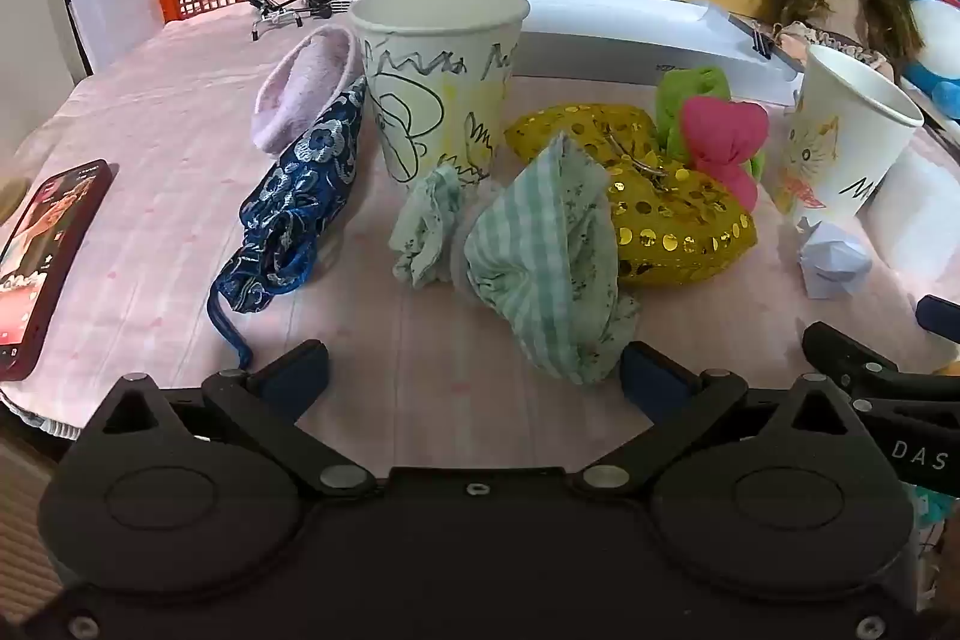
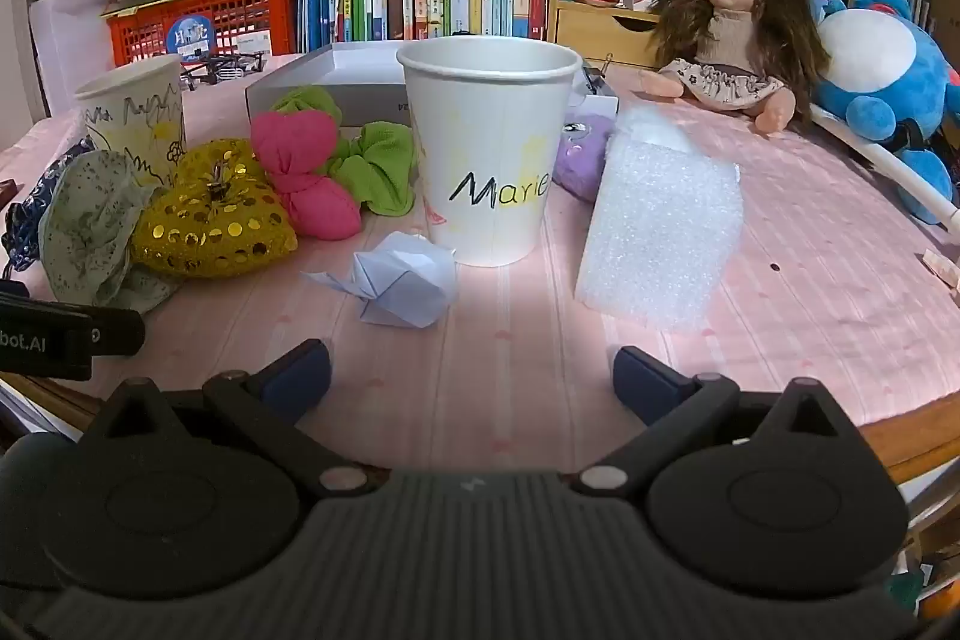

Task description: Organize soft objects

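Observation:
On the pink tablecloth lie several soft things: a green checked cloth bow (image 1: 540, 256) (image 2: 90, 226), a yellow sequined heart (image 1: 666, 196) (image 2: 210, 220), a pink and green knotted cloth (image 1: 720, 142) (image 2: 312, 172), a blue brocade pouch (image 1: 300, 202) and a pale pink felt piece (image 1: 300, 88). A doodled paper cup (image 1: 438, 76) (image 2: 135, 112) stands behind the bow. A second cup, marked "Marie" (image 2: 489, 148) (image 1: 840, 130), stands to the right. My left gripper (image 1: 474, 376) is open just short of the bow. My right gripper (image 2: 471, 376) is open in front of the "Marie" cup, nothing between its fingers.
A crumpled white paper (image 2: 402, 286) lies before the "Marie" cup, a white foam sheet (image 2: 660, 226) and a purple plush (image 2: 582, 154) to its right. A phone (image 1: 42, 262) lies at the left edge. A doll (image 2: 732, 40), a blue plush toy (image 2: 882, 82), a white box (image 1: 630, 34) and books stand behind.

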`<state>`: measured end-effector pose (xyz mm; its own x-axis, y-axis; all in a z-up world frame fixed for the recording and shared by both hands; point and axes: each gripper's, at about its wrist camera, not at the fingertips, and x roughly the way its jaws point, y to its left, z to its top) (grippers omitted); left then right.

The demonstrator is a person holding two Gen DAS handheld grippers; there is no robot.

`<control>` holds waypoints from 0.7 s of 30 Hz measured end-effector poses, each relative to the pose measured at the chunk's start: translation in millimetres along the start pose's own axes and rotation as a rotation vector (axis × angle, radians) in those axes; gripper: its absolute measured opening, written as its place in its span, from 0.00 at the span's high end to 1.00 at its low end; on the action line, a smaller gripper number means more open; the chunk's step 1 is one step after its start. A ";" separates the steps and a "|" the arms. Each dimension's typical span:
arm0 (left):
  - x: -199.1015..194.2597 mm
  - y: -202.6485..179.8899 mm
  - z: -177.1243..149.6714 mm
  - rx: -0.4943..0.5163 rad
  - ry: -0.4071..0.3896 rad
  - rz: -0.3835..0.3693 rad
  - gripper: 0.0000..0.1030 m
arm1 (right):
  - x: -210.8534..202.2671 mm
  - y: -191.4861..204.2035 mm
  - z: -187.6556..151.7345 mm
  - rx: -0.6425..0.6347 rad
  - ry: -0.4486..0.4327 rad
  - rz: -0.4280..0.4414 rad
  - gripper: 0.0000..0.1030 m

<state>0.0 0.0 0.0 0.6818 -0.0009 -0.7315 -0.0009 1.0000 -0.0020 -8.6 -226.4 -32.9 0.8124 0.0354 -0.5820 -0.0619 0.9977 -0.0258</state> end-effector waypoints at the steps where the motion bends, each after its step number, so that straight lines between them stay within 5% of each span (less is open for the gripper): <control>1: 0.1 0.0 0.0 0.000 0.002 0.000 0.00 | 0.0 0.1 -0.1 -0.001 -0.002 -0.001 0.00; 21: 0.2 -0.1 0.1 0.003 0.007 0.003 0.00 | -0.6 0.3 -0.3 -0.001 0.000 0.000 0.00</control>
<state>0.2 -0.1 -0.1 0.6766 0.0018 -0.7364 -0.0002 1.0000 0.0022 -9.2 -226.1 -32.8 0.8126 0.0349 -0.5818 -0.0619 0.9977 -0.0266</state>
